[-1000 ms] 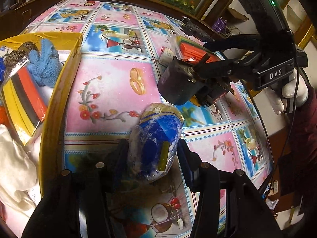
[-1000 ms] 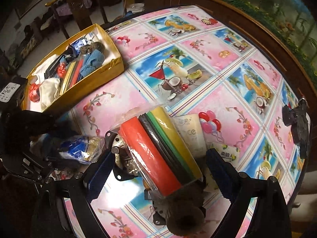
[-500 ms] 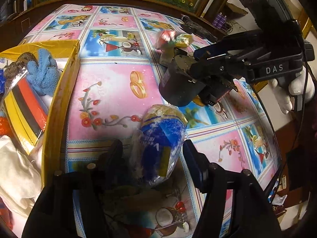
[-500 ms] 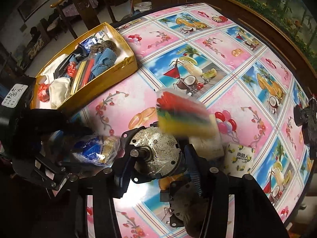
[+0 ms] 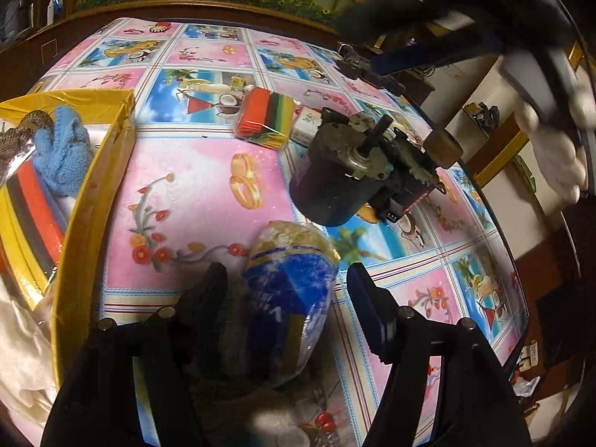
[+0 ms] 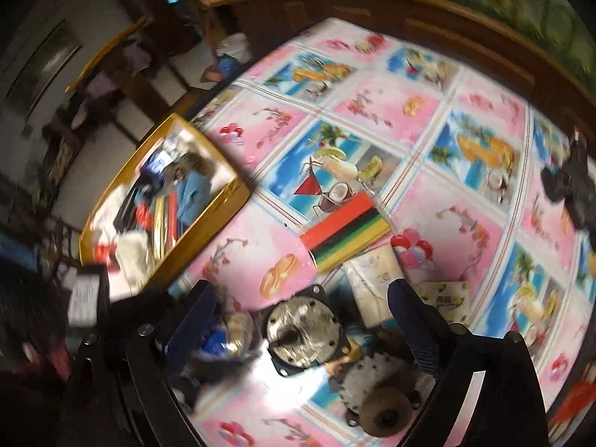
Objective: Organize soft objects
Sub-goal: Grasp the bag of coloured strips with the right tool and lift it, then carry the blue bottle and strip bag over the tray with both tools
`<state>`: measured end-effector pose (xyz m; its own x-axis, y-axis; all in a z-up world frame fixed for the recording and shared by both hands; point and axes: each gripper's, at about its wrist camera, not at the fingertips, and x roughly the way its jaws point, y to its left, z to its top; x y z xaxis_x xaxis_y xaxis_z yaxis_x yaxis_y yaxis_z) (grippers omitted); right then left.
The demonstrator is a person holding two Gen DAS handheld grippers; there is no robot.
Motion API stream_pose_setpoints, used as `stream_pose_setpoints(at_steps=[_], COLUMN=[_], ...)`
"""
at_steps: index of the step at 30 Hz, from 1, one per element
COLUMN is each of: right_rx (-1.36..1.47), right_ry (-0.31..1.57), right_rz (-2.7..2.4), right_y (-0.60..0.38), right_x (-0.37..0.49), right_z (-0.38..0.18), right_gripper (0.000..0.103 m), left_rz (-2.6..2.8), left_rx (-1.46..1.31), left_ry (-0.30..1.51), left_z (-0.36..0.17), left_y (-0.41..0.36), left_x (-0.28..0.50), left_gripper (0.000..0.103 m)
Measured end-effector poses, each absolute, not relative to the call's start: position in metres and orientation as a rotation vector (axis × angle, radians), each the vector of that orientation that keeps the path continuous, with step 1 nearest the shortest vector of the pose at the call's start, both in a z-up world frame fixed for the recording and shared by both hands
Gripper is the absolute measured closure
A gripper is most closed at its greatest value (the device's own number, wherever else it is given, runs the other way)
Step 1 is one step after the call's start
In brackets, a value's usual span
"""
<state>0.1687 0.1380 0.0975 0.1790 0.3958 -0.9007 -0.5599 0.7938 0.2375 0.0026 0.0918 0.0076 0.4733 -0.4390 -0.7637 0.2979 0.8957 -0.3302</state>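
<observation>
A clear bag of blue and gold soft stuff [image 5: 290,290] lies on the tablecloth between the fingers of my left gripper [image 5: 286,272], which stands open with a small gap on each side. A flat striped pack, red, black, green and yellow [image 6: 344,238] [image 5: 264,119], rests on the table beyond my right gripper [image 6: 300,290]. Its jaws are opening wide with nothing gripped, over a grey motor [image 6: 303,331]. The right gripper [image 5: 409,37] shows blurred at the top of the left wrist view. The yellow box [image 5: 93,193] [image 6: 208,223] holds a blue knit cloth [image 5: 63,149] and another striped pack [image 5: 33,216].
The heavy motor [image 5: 335,182] with a gear part [image 6: 380,402] sits right of the bag. White tissue packs [image 6: 372,283] lie beside the striped pack. A gloved hand [image 5: 555,149] is at the right, and a dark gadget [image 6: 570,186] at the table's far edge.
The striped pack left the top of the motor and now lies on the cloth nearer the box. My right gripper narrowed, then spread, rolled and rose. My left jaws widened off the bag.
</observation>
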Motion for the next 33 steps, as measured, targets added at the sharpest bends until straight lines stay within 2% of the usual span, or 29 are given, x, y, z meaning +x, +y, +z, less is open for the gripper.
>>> stream_pose_setpoints(at_steps=[8,11,19,21,23,27,28,29,30,31,32,33], right_rx=[-0.132,-0.155,-0.312,-0.282,-0.226,-0.166,-0.170,-0.194,-0.241,-0.255,-0.252,-0.246], right_ry=[1.477,1.547,1.585,1.599,1.620,1.615,1.606,1.590,1.562,1.539,1.531,1.518], right_rz=[0.405,0.329,0.283,0.280,0.274,0.247,0.245,0.243,0.236,0.247,0.262,0.267], right_y=[0.181,0.199,0.244,0.247,0.247,0.245,0.245,0.246,0.245,0.243,0.242,0.241], right_x=[0.240,0.255,0.250,0.252,0.254,0.258,0.257,0.255,0.251,0.247,0.243,0.240], right_z=[0.043,0.022,-0.007,-0.010,-0.015,-0.021,-0.021,-0.020,-0.015,-0.007,-0.002,0.002], right_gripper=[0.009,0.010,0.009,0.009,0.007,0.003,0.005,0.013,0.021,0.040,0.052,0.052], left_rz=[-0.444,-0.465,-0.485,-0.491,-0.514,-0.510,-0.507,-0.505,-0.515,-0.521,-0.524,-0.526], left_rx=[-0.129,-0.165,-0.205,-0.202,-0.183,-0.134,-0.142,-0.157,-0.181,-0.205,-0.221,-0.231], left_ry=[0.905,0.905,0.897,0.896,0.894,0.891,0.890,0.892,0.902,0.902,0.904,0.905], left_z=[0.006,0.005,0.004,0.005,0.005,0.006,0.007,0.006,0.005,0.005,0.004,0.004], left_y=[0.089,0.093,0.097,0.097,0.092,0.084,0.086,0.089,0.092,0.095,0.098,0.100], left_x=[-0.009,-0.007,-0.005,-0.006,-0.005,-0.008,-0.008,-0.007,-0.006,-0.006,-0.005,-0.005], left_gripper=[0.039,0.046,0.046,0.042,0.030,0.027,0.035,0.057,0.057,0.058,0.058,0.058])
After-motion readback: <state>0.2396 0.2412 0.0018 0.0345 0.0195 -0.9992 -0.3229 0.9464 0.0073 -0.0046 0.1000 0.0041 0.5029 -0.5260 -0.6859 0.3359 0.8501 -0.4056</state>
